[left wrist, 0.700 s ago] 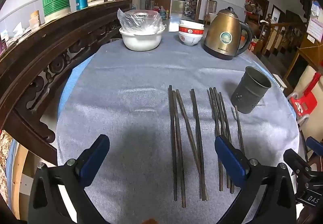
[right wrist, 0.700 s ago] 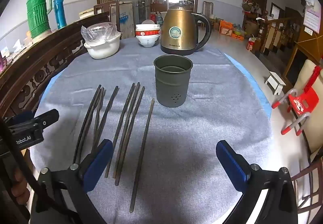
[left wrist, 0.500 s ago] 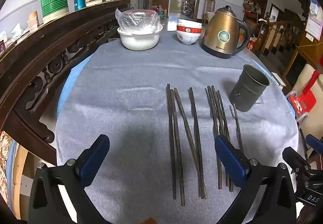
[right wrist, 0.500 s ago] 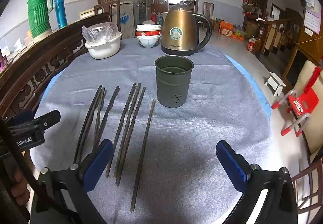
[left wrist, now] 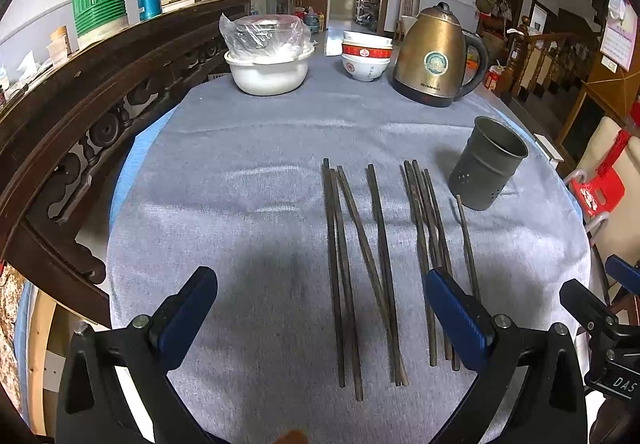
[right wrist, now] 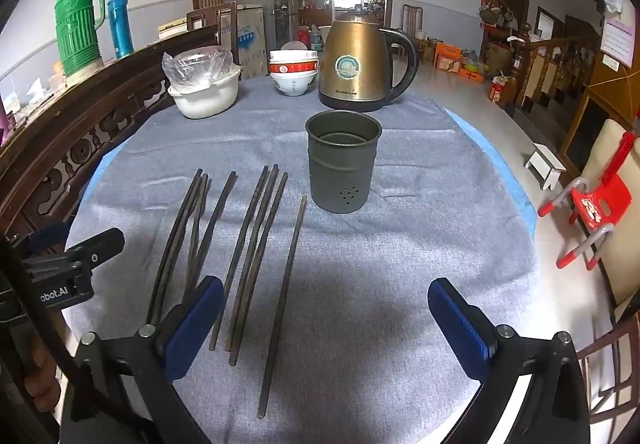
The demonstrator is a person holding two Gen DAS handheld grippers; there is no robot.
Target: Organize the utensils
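Note:
Several dark chopsticks [left wrist: 380, 264] lie side by side on the grey cloth; they also show in the right wrist view [right wrist: 248, 256]. A dark metal utensil holder [right wrist: 343, 162] stands upright and empty behind them, at the right in the left wrist view [left wrist: 486, 163]. My left gripper [left wrist: 320, 308] is open and empty, hovering above the near ends of the chopsticks. My right gripper [right wrist: 326, 314] is open and empty, above the cloth in front of the holder, with one single chopstick [right wrist: 284, 284] between its fingers' span.
A gold kettle [right wrist: 360, 63], stacked bowls [right wrist: 294, 71] and a white bowl with a plastic bag [right wrist: 204, 87] stand at the table's far side. A carved wooden rail [left wrist: 80, 103] runs along the left. A red chair [right wrist: 592, 203] stands off the right edge.
Both views have shifted slightly; the left gripper has eased back and up a little. Both grippers stay open and the chopsticks have not moved.

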